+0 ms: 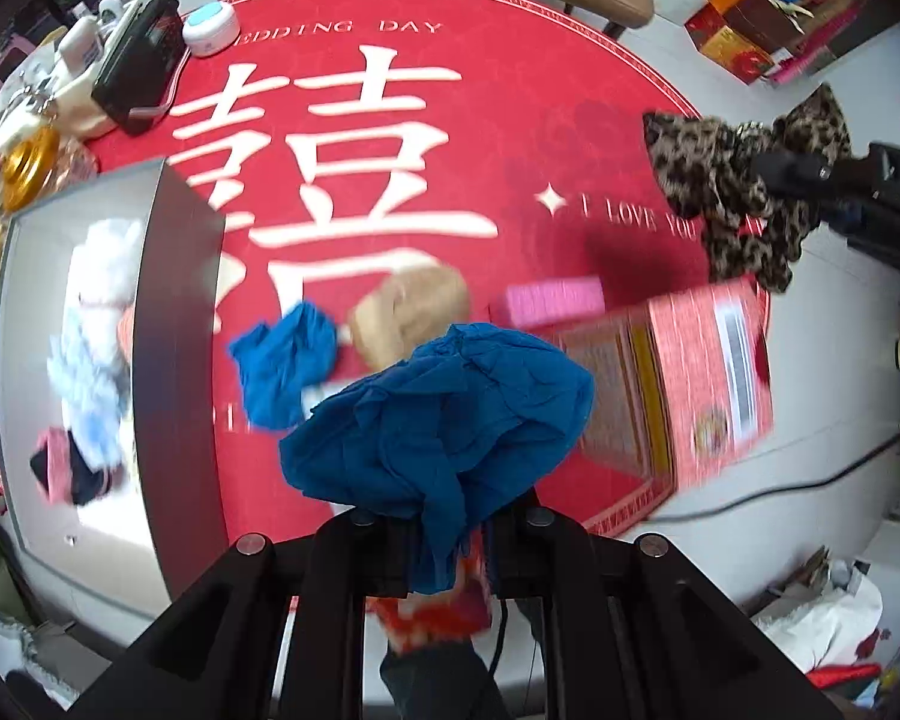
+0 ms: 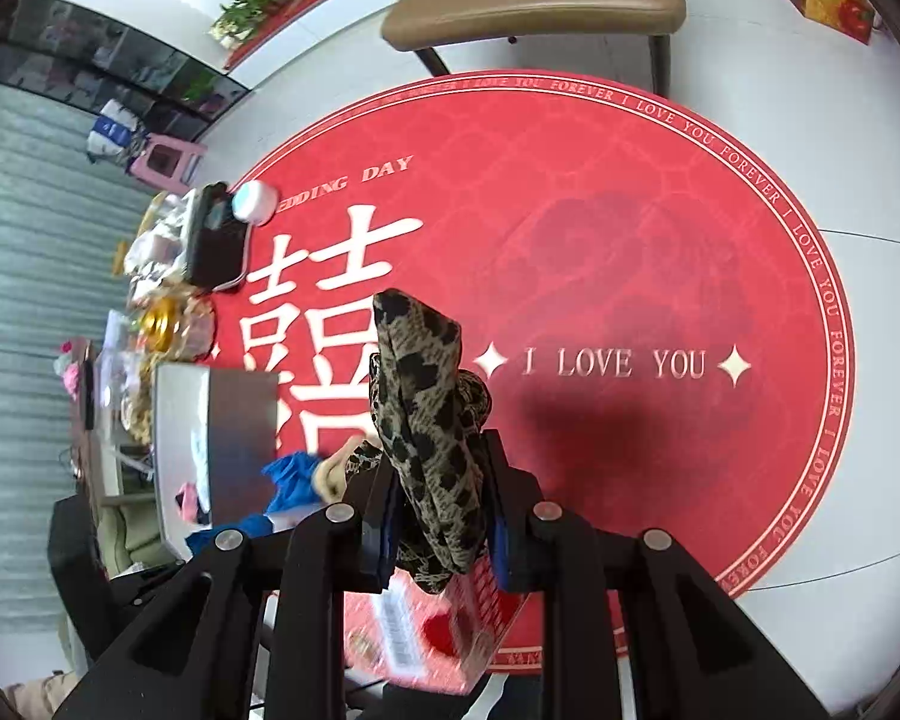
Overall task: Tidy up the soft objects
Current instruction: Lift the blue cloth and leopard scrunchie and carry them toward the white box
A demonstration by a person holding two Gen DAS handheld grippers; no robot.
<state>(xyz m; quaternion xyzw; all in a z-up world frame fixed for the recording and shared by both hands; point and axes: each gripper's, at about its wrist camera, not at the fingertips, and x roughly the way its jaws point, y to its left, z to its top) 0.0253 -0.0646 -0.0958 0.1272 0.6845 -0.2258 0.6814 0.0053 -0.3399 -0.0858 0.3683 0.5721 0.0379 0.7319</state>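
My left gripper [image 1: 450,546] points straight down and is shut on a crumpled blue cloth [image 1: 444,420], which hangs above the red round mat [image 1: 510,150]. On the mat below lie a second blue cloth [image 1: 285,360] and a tan plush [image 1: 414,312]. The grey bin [image 1: 180,330] at the left holds white, pale blue and pink soft things. In the right wrist view my right gripper [image 2: 444,516] is shut on a leopard-print cloth [image 2: 426,420], lifted above the mat [image 2: 630,240]. The left wrist view shows the same leopard-print cloth [image 1: 726,180] at the right.
A pink block [image 1: 549,300] and a red printed box [image 1: 690,384] lie on the mat near the plush. A black case [image 1: 141,60], a white round device [image 1: 210,27] and jars crowd the far left. A brown chair [image 2: 534,6] stands beyond the mat.
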